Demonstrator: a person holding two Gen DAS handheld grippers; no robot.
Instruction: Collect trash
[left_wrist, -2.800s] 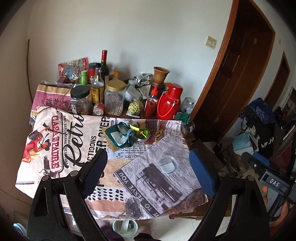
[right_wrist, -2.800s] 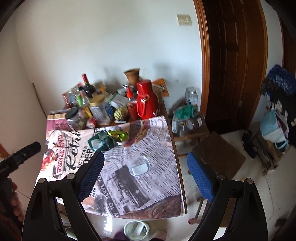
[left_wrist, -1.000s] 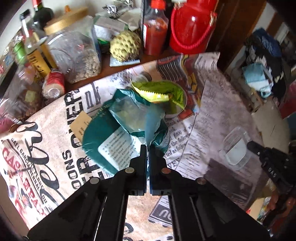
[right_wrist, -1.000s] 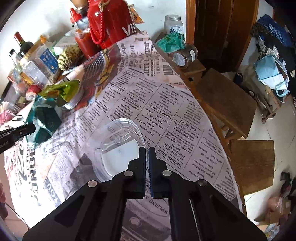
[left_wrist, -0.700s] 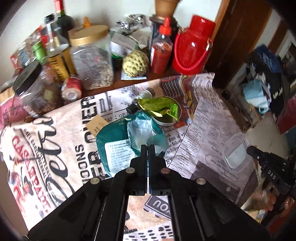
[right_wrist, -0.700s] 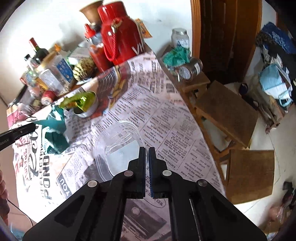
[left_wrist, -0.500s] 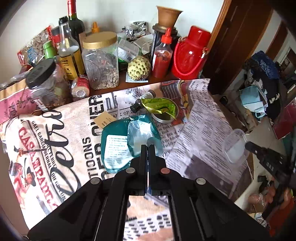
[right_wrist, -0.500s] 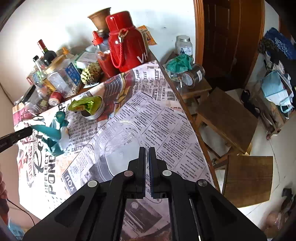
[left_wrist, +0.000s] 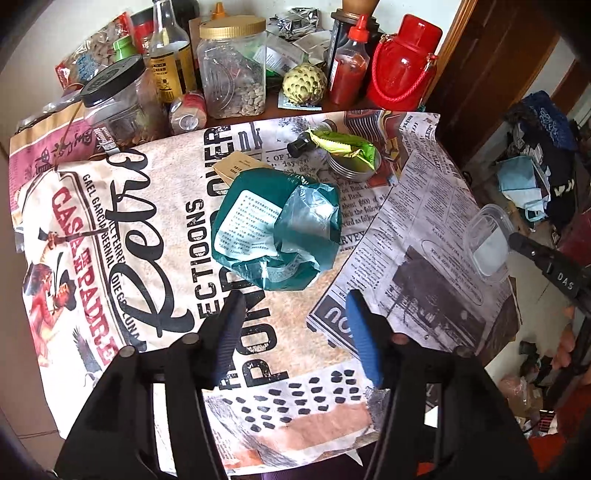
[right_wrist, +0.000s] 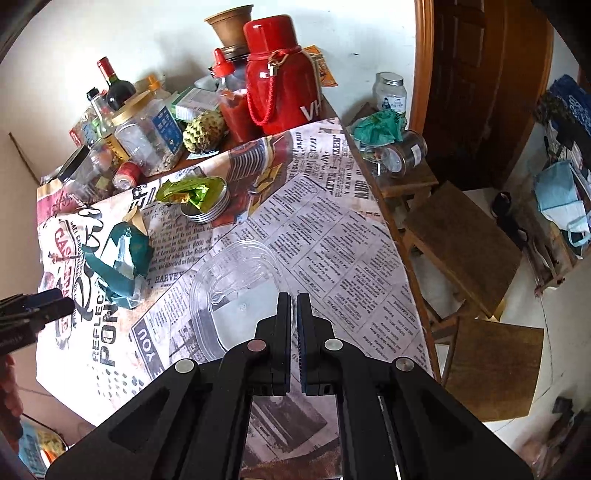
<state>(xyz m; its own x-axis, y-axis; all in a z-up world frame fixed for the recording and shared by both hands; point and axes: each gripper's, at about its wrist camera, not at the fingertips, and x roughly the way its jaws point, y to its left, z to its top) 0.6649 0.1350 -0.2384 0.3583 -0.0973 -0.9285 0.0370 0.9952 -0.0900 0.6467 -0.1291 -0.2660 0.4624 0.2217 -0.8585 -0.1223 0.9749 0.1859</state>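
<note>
Left gripper (left_wrist: 291, 325) stands spread, empty, just short of the teal wrapper (left_wrist: 275, 229) lying on the tablecloth (left_wrist: 110, 236). Right gripper (right_wrist: 292, 306) — pressed together on the clear plastic container (right_wrist: 236, 291). Step: gathering trash; next, reclaim the wrapper — likely into the container.

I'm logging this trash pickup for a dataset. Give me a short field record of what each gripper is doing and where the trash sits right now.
left gripper: open, empty, just short of the teal bag
right gripper: shut on clear plastic container, gripping its rim
teal bag: crumpled, lying on the printed tablecloth, not held
green wrapper: stuffed into a round metal tin, behind the teal bag
background: red flask, jars and bottles at the table's far edge
</note>
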